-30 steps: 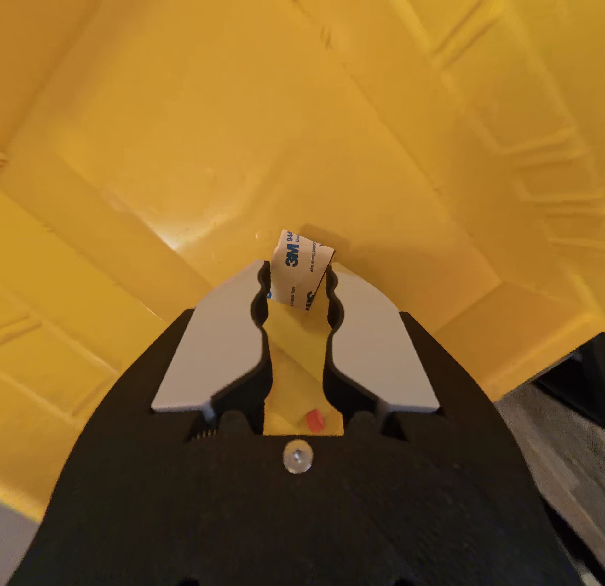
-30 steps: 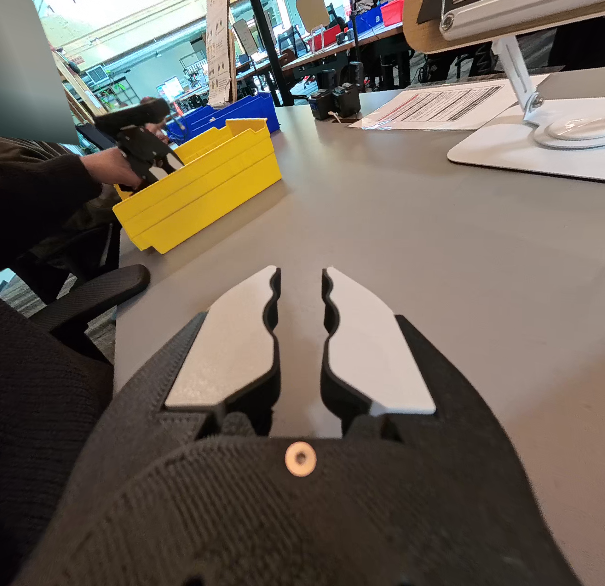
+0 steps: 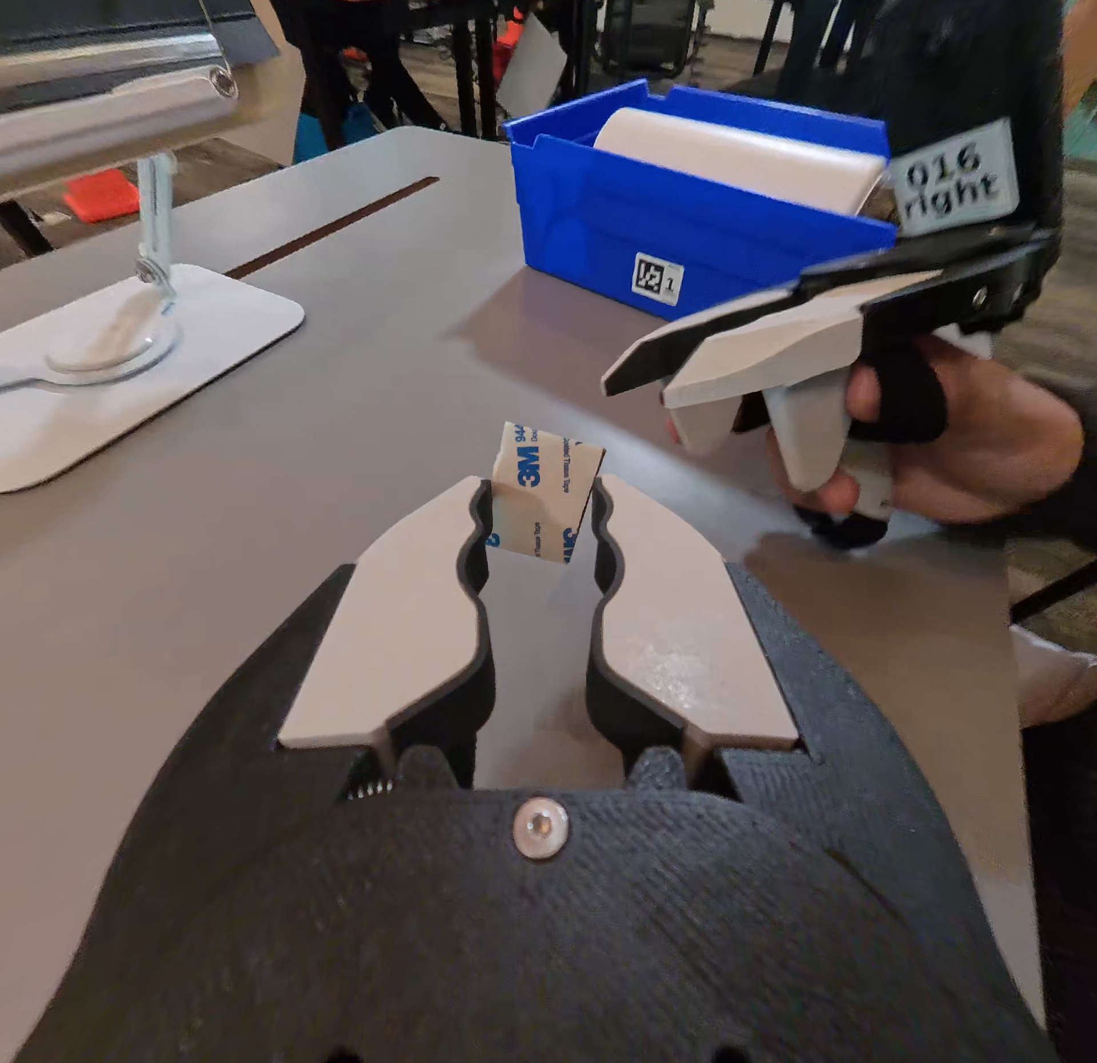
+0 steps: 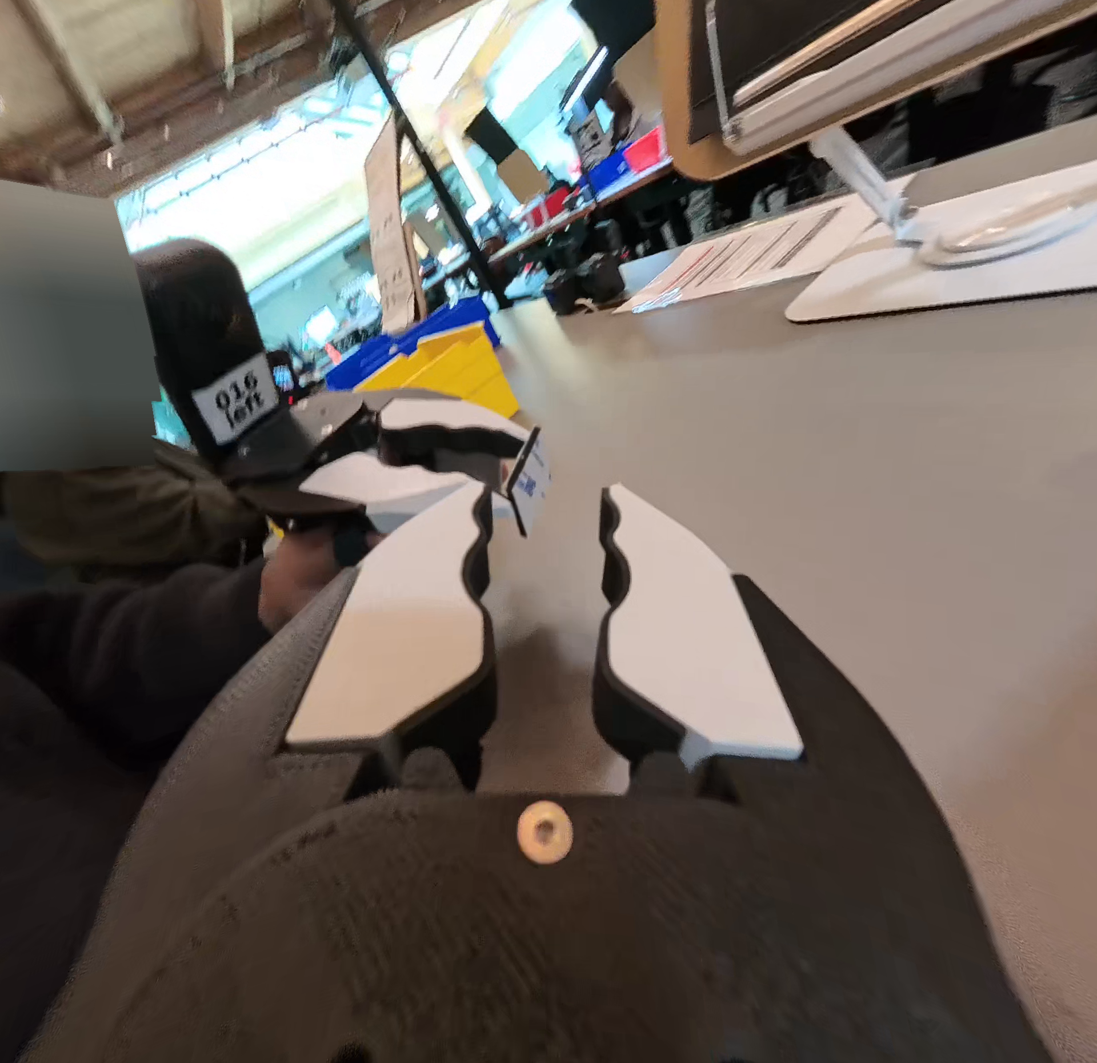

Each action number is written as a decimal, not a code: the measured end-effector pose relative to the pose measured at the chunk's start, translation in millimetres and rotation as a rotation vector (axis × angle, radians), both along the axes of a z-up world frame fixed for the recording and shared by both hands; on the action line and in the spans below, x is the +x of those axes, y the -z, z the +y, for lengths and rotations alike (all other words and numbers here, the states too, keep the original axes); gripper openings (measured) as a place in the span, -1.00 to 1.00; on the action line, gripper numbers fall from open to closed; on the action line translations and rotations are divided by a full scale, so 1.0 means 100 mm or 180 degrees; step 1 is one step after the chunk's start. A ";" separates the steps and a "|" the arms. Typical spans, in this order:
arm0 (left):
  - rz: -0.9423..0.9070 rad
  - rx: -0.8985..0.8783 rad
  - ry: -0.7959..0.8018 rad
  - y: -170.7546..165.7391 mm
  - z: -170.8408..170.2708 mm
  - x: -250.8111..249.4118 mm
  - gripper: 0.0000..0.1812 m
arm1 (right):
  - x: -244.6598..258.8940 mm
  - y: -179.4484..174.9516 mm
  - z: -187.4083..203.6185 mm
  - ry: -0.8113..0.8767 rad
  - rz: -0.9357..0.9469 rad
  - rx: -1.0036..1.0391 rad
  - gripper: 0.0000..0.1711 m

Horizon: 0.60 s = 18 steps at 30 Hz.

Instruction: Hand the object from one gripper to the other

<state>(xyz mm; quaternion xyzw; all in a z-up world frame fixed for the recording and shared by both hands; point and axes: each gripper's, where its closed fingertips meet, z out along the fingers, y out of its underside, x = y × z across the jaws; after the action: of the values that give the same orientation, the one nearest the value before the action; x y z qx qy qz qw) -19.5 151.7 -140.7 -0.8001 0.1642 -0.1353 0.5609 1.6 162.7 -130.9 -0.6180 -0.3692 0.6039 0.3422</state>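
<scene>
The left hand-held gripper [image 3: 541, 491] is pinching a small adhesive tape pad [image 3: 543, 491] between its fingertips, holding it up above the grey desk [image 3: 332, 441], clear of the surface. The pad is standing on edge, its printed white liner facing the left wrist camera, with its upper part poking out beyond the tips and leaning a touch to the right. Over on the right, the right hand-held gripper [image 4: 545, 503] is hanging just beside it with its fingers spread and nothing between them. In the right wrist view the tape pad [image 4: 530, 481] is showing nearly edge-on, just ahead of the right gripper's left fingertip [image 4: 482, 503] and slightly left of the gap. So the pad is lying forward and a shade to the left of the open gap, and my read is that the right gripper needs to be sliding left and forward so the exposed upper end lands between its fingers. A blue bin [image 3: 682, 227] with a white roll [image 3: 736, 156] inside is sitting beyond them, out of play.
</scene>
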 end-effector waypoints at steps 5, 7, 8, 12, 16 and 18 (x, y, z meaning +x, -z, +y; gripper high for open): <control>-0.0167 -0.0058 0.0070 0.05 0.01 0.13 -0.62 | -0.13 0.03 -0.11 0.0145 -0.0013 -0.0073 -0.59; 0.0019 -0.0001 0.0159 0.06 -0.01 0.19 -0.63 | -0.18 0.08 -0.18 0.0051 -0.0130 -0.0018 -0.66; 0.0171 0.0034 0.0187 0.07 -0.02 0.20 -0.63 | -0.18 0.10 -0.20 0.0003 -0.0156 -0.0034 -0.70; 0.0941 0.0338 0.0265 0.06 -0.05 0.22 -0.62 | -0.16 0.19 -0.21 -0.0144 -0.0314 -0.0203 -0.93; 0.1469 0.0785 0.0277 0.01 -0.06 0.23 -0.59 | -0.11 0.22 -0.18 -0.0210 -0.0377 -0.0230 -0.95; 0.1289 0.0782 0.0295 0.01 -0.05 0.25 -0.41 | -0.08 0.19 -0.14 -0.0210 -0.0335 -0.0232 -0.95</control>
<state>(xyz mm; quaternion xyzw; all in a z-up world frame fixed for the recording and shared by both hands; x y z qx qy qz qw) 5.7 147.1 -141.4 -0.7282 0.3251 0.0232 0.6029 -6.5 148.3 -150.3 -0.6485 -0.3846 0.5946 0.2794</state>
